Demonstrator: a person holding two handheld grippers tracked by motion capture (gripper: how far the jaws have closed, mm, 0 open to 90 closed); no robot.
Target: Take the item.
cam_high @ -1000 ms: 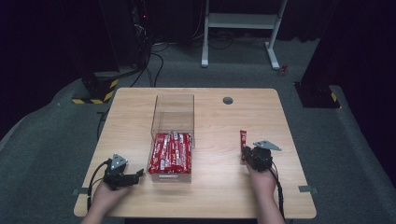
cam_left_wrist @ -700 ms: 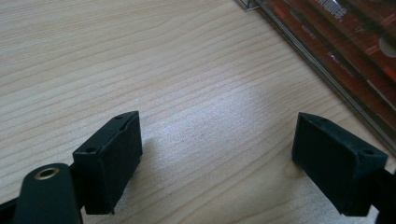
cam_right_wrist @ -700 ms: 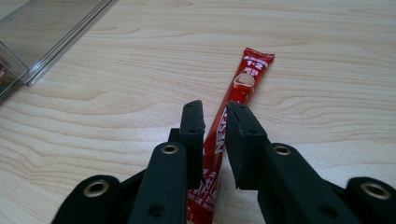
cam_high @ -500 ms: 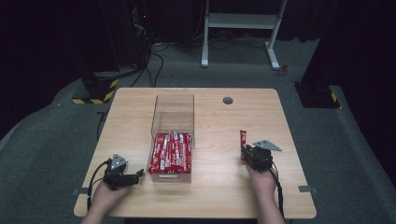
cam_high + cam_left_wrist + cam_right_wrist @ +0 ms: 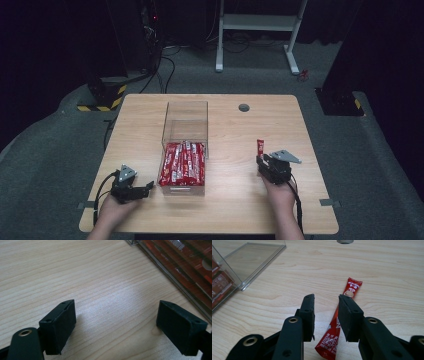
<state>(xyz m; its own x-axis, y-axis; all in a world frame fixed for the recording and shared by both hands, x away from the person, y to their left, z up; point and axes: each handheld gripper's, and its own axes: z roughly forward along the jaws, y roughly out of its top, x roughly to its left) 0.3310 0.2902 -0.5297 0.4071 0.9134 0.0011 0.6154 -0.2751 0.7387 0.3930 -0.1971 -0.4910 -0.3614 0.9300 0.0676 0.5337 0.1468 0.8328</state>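
Lying flat on the tabletop (image 5: pixel 235 130), a red sachet (image 5: pixel 339 322) is being straddled by the right tongs (image 5: pixel 326 303), which are parted narrowly and not yet pinching it. The left tongs (image 5: pixel 116 322) are being held spread and empty beside the clear box (image 5: pixel 184 131) of sachets. Because the sachet is thin and slick, it is likely being risked to slipping or crumpling if closed on off-centre.

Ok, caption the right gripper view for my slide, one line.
Right gripper, jaws partly open, poised above a red sachet lying on the wooden table.
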